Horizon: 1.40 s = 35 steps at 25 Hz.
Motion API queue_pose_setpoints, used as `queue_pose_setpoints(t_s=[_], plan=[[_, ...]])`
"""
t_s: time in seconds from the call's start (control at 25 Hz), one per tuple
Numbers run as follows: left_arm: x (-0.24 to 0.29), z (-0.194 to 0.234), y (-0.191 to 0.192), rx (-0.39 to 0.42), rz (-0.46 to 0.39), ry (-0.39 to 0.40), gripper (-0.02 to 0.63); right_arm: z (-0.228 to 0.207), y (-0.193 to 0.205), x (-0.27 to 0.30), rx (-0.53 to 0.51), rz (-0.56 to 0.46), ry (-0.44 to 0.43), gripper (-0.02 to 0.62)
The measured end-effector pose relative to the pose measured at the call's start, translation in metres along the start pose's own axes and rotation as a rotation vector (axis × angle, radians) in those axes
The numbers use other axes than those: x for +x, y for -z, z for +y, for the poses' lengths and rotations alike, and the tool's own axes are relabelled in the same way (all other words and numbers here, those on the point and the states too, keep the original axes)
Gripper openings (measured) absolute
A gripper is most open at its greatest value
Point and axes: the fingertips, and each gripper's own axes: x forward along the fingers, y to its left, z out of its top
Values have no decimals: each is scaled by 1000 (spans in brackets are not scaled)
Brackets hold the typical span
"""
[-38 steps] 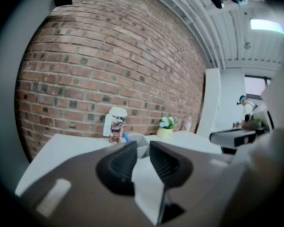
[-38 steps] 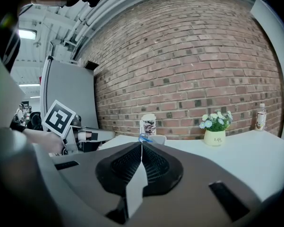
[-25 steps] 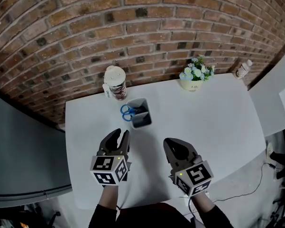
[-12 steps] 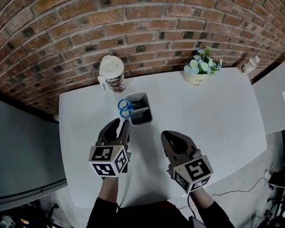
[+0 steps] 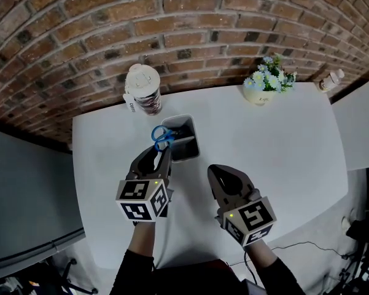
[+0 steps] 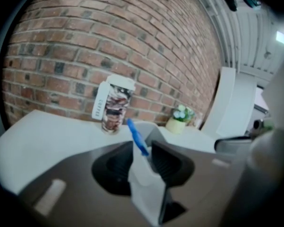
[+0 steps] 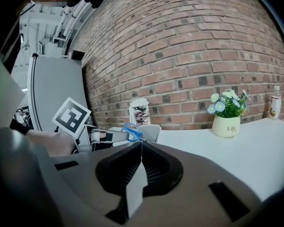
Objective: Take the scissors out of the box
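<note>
Scissors [image 5: 161, 135] sit in the box [image 5: 194, 141], nothing lifted yet. The left gripper [image 5: 157, 155] is at the box's near corner, fingers spread; the right gripper [image 5: 224, 176] is nearer than the box, clenched empty.

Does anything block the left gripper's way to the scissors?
Nothing visible does. The scissors stand with their blue handles above the rim of the box, just ahead of the left gripper, whose jaws are apart.
</note>
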Motion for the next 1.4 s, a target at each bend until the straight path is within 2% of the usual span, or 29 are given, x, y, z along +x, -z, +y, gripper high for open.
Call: queue_pose_setpoints(t_s=[0.2, 0.84, 1.4], plan=[[8, 4, 0, -13, 2, -10, 106, -7, 8, 4, 2, 12, 7, 9], [11, 2, -6, -30, -11, -5, 35, -9, 7, 7, 18, 16, 18, 9], [-10, -12, -35, -28, -137, 47, 29, -4, -7, -11, -10, -14, 49, 9]])
